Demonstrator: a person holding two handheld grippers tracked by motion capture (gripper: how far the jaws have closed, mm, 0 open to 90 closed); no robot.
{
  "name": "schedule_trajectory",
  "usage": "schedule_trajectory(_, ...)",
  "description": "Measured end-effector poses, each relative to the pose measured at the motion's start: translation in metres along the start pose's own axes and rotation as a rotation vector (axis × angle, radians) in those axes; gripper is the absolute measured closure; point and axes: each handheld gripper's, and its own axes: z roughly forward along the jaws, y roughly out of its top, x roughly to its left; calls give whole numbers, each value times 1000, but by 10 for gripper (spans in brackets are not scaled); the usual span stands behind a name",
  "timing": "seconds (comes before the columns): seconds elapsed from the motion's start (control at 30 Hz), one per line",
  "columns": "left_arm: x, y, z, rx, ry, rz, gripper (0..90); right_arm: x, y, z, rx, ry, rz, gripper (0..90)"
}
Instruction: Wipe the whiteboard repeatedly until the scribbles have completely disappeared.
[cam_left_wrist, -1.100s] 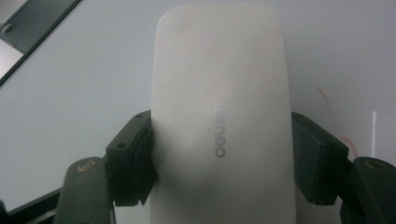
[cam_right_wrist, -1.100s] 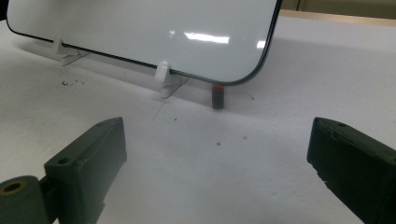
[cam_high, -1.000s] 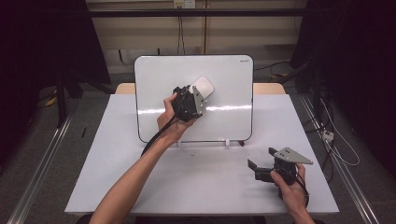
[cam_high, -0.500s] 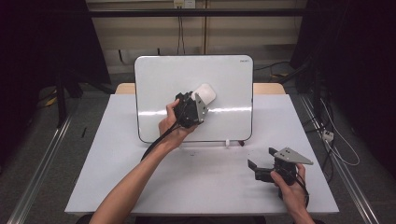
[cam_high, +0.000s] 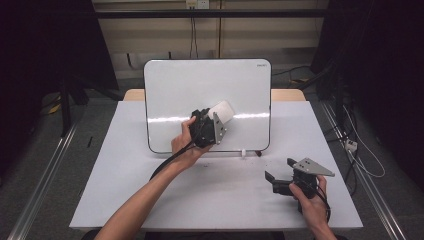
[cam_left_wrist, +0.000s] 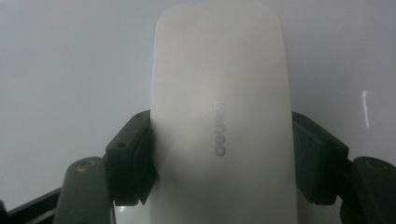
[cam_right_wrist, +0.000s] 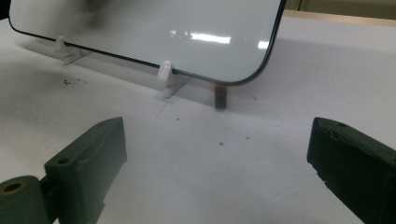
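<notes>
Eraser duty is the work in hand: a white, rounded plastic whiteboard eraser (cam_left_wrist: 219, 116) sits clamped between the pads of the left gripper (cam_high: 212, 125), pressed flat against the middle of the glossy white, black-edged whiteboard (cam_high: 175, 90) that stands propped on the white table (cam_high: 125, 175). Wiping well probably means keeping the felt face square to the board, with even pressure and overlapping passes. The right gripper (cam_right_wrist: 215, 172) rests on the table with jaws wide apart on nothing; any marks under the eraser are hidden, and glare blurs the board's surface.
</notes>
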Motion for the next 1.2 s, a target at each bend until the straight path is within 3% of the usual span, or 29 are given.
schedule_trajectory(0.1,-10,-7,-4,4,-14,26,311,0,0,0,-1,-1,3,46)
schedule_trajectory(0.13,-12,-9,-7,15,-20,50,311,-1,0,0,-2,0,3,46)
schedule_trajectory(0.27,-16,-19,-13,27,-39,81,310,-1,0,0,2,1,3,46)
schedule_trajectory(0.5,-15,-33,-21,47,-49,86,310,-1,0,-1,-4,-4,9,46)
schedule_trajectory(0.6,-11,-36,-23,56,-36,52,310,-1,-1,-2,-5,-3,5,46)
schedule_trajectory(0.63,-9,-37,-23,49,-23,16,310,-1,-1,-2,-5,-3,6,46)
schedule_trajectory(0.8,6,-39,-24,64,1,-34,311,-1,-1,-1,-3,-1,9,46)
schedule_trajectory(1.2,65,-19,-11,59,75,-152,311,-1,0,1,2,0,5,46)
